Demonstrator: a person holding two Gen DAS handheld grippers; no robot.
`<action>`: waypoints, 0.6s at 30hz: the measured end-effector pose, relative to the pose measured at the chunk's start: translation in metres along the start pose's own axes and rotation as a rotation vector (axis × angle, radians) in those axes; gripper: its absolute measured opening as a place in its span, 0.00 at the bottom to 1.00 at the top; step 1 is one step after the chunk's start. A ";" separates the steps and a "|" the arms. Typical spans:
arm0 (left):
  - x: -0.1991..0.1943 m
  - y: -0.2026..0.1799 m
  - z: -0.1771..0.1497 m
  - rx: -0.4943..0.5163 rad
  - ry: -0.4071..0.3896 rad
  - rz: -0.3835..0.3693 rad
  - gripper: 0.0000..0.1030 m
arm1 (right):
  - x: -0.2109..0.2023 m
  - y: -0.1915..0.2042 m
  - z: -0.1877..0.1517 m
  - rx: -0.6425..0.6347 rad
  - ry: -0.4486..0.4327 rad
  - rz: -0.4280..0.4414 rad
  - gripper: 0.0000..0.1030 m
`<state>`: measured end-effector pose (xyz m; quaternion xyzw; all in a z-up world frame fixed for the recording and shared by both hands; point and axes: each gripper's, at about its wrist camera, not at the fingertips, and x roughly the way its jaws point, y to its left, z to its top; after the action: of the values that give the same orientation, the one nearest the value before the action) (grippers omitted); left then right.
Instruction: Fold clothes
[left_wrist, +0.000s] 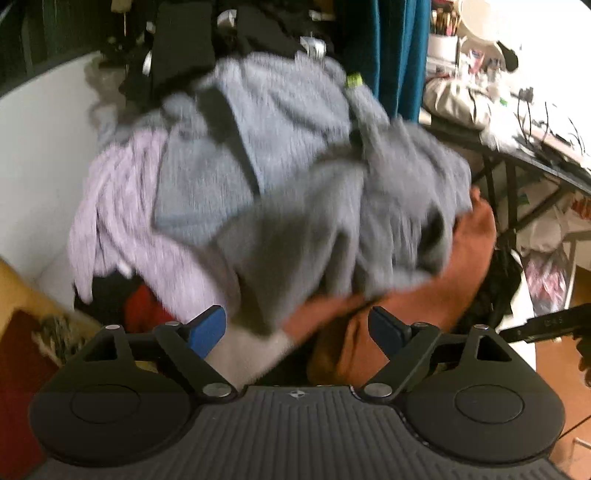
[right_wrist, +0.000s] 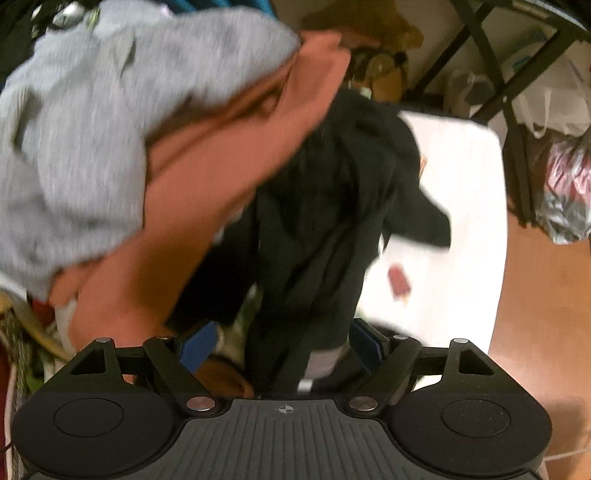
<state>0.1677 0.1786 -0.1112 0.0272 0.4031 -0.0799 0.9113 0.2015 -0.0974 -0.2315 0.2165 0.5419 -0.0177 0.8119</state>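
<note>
Clothes lay heaped on a white table (right_wrist: 461, 206), one pile with at least five garments showing, and both views were smeared with motion blur. Biggest of the lot was one grey garment (left_wrist: 295, 192) sprawled over the top of the heap, crumpled, with dark strips running across it. Beside it, on the left in the left wrist view, hung one lilac garment (left_wrist: 122, 218), partly tucked under the grey one. One orange garment (right_wrist: 207, 192) poked out from beneath the grey one's edge and ran down toward both cameras. One black garment (right_wrist: 325, 206) lay next to the orange one in the right wrist view, draped down the table's front with a flap spread on the bare white top. One red garment (left_wrist: 147, 310) peeked out low in the pile, mostly buried.

Two grippers were in play. The left gripper (left_wrist: 297, 330) had its jaws well apart, with the edge of the grey garment and a fold of the orange one lying between the blue pads (left_wrist: 208, 328), neither pad pressing on cloth. The right gripper (right_wrist: 282, 345) also stood with its jaws apart, the black garment hanging down between them, no pinch visible.

One small dark-red object (right_wrist: 399, 284) sat alone on the bare table; what it was could not be told through the blur.
</note>
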 end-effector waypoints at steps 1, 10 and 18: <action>0.001 0.000 -0.008 -0.004 0.019 0.002 0.83 | 0.004 0.003 -0.006 -0.010 0.013 0.003 0.74; -0.003 0.016 -0.062 -0.095 0.130 0.051 0.83 | 0.057 0.054 -0.044 -0.151 0.130 0.045 0.74; -0.021 0.033 -0.081 -0.139 0.164 0.091 0.83 | 0.092 0.093 -0.046 -0.295 0.092 0.009 0.80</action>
<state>0.0996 0.2232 -0.1507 -0.0116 0.4792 -0.0079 0.8776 0.2238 0.0223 -0.2965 0.0982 0.5741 0.0757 0.8093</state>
